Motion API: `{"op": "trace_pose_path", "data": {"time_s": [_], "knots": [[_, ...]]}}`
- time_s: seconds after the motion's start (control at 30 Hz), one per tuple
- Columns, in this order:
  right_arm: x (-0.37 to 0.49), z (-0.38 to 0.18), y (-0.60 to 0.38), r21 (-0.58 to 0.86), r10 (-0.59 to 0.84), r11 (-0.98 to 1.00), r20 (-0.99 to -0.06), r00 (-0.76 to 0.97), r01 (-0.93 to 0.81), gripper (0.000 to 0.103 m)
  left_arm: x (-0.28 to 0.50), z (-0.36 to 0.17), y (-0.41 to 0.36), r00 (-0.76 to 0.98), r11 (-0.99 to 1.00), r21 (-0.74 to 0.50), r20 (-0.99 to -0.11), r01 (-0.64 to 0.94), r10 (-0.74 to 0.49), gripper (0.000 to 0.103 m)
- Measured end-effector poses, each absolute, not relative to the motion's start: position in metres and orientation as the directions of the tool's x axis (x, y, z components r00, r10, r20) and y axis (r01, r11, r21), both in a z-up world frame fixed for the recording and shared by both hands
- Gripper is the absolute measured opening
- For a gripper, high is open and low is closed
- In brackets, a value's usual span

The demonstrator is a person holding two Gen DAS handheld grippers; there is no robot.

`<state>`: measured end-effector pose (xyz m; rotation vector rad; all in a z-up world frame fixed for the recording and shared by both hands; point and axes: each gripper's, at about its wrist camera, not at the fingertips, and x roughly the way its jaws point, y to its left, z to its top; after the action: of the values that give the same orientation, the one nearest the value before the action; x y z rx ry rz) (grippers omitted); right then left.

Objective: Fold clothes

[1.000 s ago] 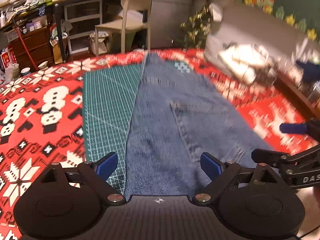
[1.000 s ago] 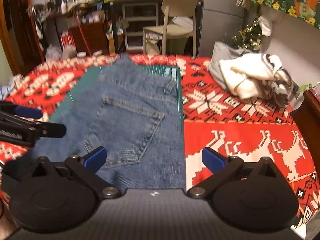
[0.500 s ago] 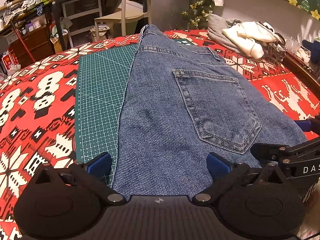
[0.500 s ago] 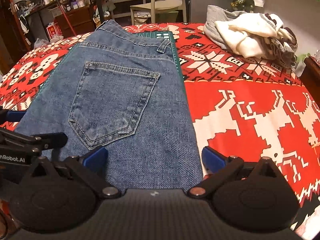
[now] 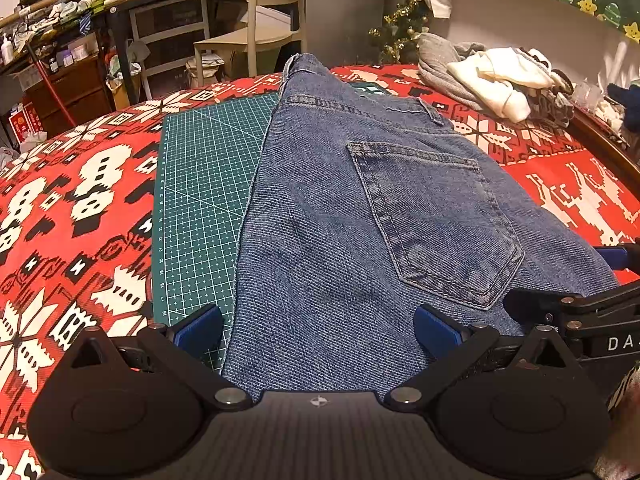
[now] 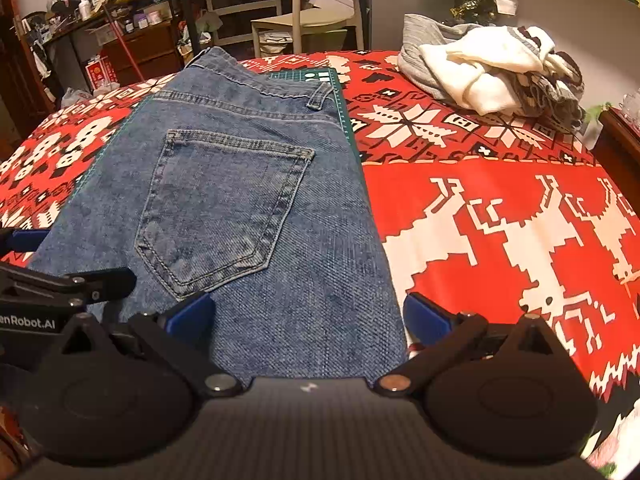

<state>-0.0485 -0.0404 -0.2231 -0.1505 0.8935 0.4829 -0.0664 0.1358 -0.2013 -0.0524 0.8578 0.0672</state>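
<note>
A: Item one, the tongs. My left gripper [image 5: 316, 330] has just been opening and now stands at full spread, the jeans [image 5: 360, 220] lying between the blue pads with nothing pinched. My right gripper [image 6: 308, 318] is spread just as wide, also holding nothing.

B: Where does the denim sit for you?

A: Directly ahead of both tongs, flat on the green cutting mat [image 5: 200, 184], back pocket [image 6: 224, 208] up, waistband at the far end. My right tongs straddle the jeans' right edge; my left tongs straddle the left edge.

B: Risks?

A: I judge three. Closing on only the top layer would let the layers slide apart. A fingertip could catch the red tablecloth [image 6: 500, 220] along with the denim. Uneven lifting would skew the fold.

B: Unlisted or unclear?

A: The near end of the jeans is hidden under both gripper bodies, so I cannot tell whether the legs are already folded. The clothes pile [image 6: 488, 72] far right is unsorted; its contents are hard to make out.
</note>
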Motion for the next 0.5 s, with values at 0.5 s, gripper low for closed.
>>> {"op": "trace_pose_path", "data": {"time_s": [0.5], "knots": [[-0.008,-0.166,-0.060,0.120,0.422,0.834,-0.769,0.481,-0.539,0.102,-0.060,-0.158,0.161,0.691,0.996,-0.044,-0.723,-0.076,0.021,0.089]]}}
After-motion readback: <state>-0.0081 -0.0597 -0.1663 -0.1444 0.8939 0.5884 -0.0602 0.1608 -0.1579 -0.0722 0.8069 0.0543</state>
